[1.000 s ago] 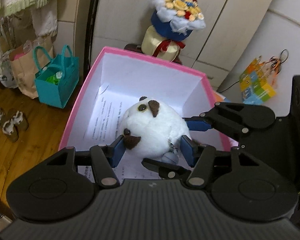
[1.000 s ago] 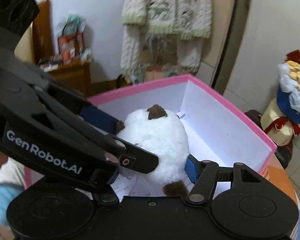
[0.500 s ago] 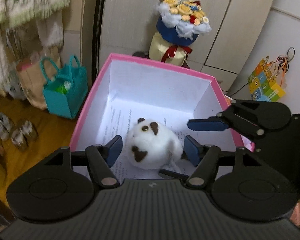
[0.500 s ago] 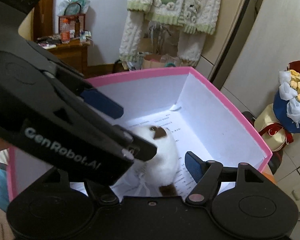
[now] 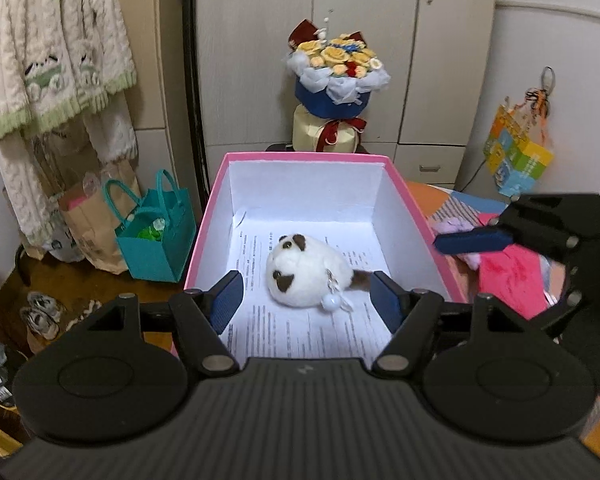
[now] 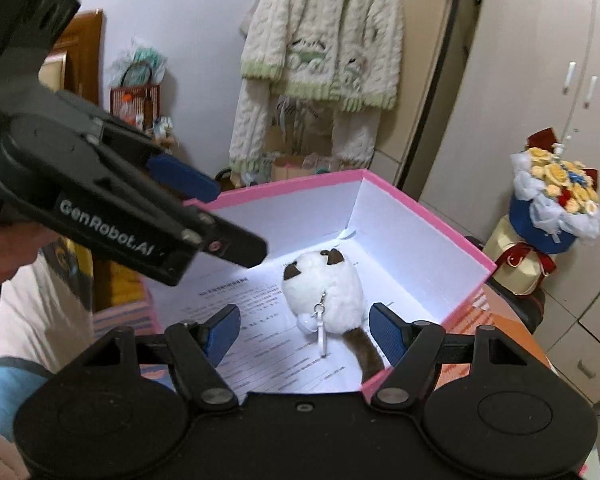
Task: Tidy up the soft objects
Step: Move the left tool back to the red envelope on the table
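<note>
The plush toy (image 5: 308,270) lies inside the box (image 5: 416,216), on the printed sheets (image 5: 300,332) that cover its floor. Behind the box stands the bouquet (image 5: 336,80). Left of the box, on the floor, stands a handled bag (image 5: 156,236). Right of the box lies folded cloth (image 5: 508,276).

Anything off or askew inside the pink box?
Nothing damaged. The plush toy lies on its side on the printed sheets lining the pink box, tail toward the right wall, keychain charm splayed loose.

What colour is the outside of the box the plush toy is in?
Pink outside, white inside; the box shows best in the left wrist view.
</note>
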`<action>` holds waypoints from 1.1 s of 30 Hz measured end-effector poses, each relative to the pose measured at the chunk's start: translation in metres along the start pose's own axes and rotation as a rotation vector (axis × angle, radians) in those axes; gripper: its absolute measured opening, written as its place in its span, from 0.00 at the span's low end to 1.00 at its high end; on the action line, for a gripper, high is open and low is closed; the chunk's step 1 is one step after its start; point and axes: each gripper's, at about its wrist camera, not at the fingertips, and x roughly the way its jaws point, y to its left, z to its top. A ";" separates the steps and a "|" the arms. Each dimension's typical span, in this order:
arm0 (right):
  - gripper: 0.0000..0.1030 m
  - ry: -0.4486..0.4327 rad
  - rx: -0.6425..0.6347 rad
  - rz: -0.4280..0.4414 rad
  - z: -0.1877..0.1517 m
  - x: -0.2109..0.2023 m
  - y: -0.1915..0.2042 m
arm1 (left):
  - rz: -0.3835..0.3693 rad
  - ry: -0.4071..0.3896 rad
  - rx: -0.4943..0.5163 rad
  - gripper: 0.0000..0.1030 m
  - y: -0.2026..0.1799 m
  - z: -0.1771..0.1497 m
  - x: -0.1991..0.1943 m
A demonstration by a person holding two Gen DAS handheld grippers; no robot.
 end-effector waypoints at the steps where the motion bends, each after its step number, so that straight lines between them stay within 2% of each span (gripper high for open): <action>1: 0.73 -0.013 0.007 -0.006 -0.001 -0.008 0.003 | -0.003 -0.002 0.009 0.67 -0.002 -0.002 -0.007; 8: 0.73 -0.076 0.059 -0.047 -0.015 -0.075 0.016 | -0.115 -0.012 0.050 0.68 -0.020 -0.014 -0.057; 18: 0.74 -0.078 0.101 -0.120 -0.058 -0.154 0.024 | -0.275 -0.043 0.200 0.68 -0.077 -0.036 -0.105; 25: 0.75 -0.084 0.144 -0.156 -0.102 -0.188 0.029 | -0.372 0.017 0.280 0.68 -0.121 -0.055 -0.096; 33: 0.75 -0.075 0.227 -0.156 -0.147 -0.196 0.019 | -0.447 0.121 0.290 0.68 -0.159 -0.067 -0.055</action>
